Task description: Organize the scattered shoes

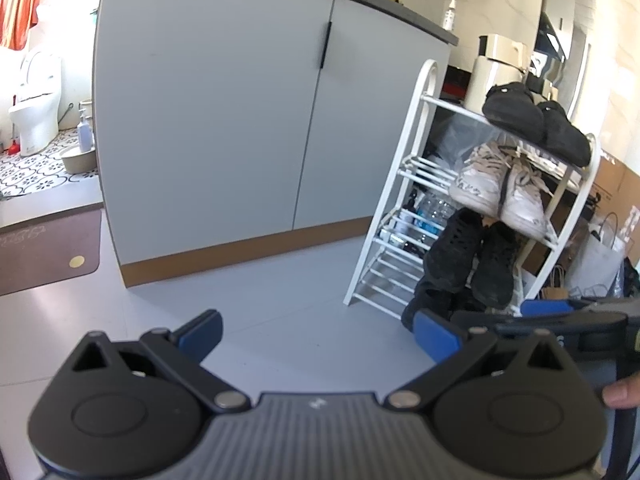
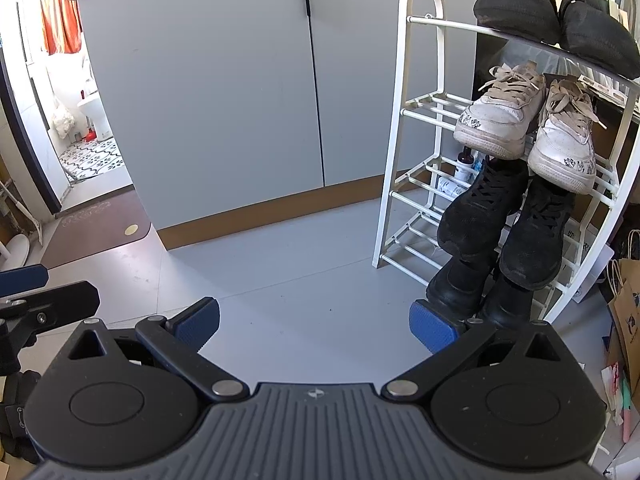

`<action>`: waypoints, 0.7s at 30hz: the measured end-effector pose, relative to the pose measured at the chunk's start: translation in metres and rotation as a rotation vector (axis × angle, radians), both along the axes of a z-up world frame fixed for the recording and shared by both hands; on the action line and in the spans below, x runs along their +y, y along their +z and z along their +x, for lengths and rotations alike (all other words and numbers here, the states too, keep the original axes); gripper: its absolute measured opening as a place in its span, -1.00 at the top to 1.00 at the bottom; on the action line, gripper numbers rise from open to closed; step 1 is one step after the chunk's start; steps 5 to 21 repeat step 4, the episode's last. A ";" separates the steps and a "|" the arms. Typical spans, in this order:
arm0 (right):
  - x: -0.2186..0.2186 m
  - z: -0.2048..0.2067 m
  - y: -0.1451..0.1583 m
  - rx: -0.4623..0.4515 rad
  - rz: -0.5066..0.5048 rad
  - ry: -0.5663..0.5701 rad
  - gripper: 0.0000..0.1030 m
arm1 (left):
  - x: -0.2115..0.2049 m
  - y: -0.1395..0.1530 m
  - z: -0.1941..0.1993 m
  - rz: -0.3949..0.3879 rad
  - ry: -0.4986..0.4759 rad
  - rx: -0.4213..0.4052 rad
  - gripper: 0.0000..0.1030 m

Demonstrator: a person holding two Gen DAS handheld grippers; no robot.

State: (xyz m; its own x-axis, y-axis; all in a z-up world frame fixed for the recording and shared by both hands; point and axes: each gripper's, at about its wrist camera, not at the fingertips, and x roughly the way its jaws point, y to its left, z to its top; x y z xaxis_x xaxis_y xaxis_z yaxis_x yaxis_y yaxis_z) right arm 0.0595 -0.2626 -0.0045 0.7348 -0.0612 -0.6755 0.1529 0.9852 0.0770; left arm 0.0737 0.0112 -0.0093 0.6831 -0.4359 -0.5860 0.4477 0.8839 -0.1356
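Right wrist view showed the right gripper (image 2: 314,326) near, its ribbed blue pads (image 2: 432,330) spread wide apart over smooth grey floor (image 2: 280,272), holding nothing. Left gripper (image 1: 318,332) likewise stood apart and empty. Farther right, a white tubular-bar shoe rack (image 2: 424,92) carried four pairs: glossy black boots (image 2: 460,284) lowest, matte black laced sneakers (image 2: 480,208), scuffed white leather sneakers (image 2: 496,120), rounded black mesh slippers (image 2: 516,8) on top. Beyond stood a flat grey cabinet (image 2: 208,92).

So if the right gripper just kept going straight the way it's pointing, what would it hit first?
Probably the bare grey floor in front of the cabinet. The right gripper is open, tilted downward, and nothing lies between its fingers. The shoe rack stands off to the right. Depth is uncertain.
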 end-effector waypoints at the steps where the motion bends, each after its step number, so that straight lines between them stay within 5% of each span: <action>1: 0.000 0.000 0.000 0.000 0.000 0.000 -1.00 | 0.000 0.000 0.000 0.001 0.000 0.001 -0.99; 21: 0.000 0.000 -0.001 0.002 0.000 0.002 -1.00 | -0.001 0.001 0.000 0.004 0.000 0.006 -0.99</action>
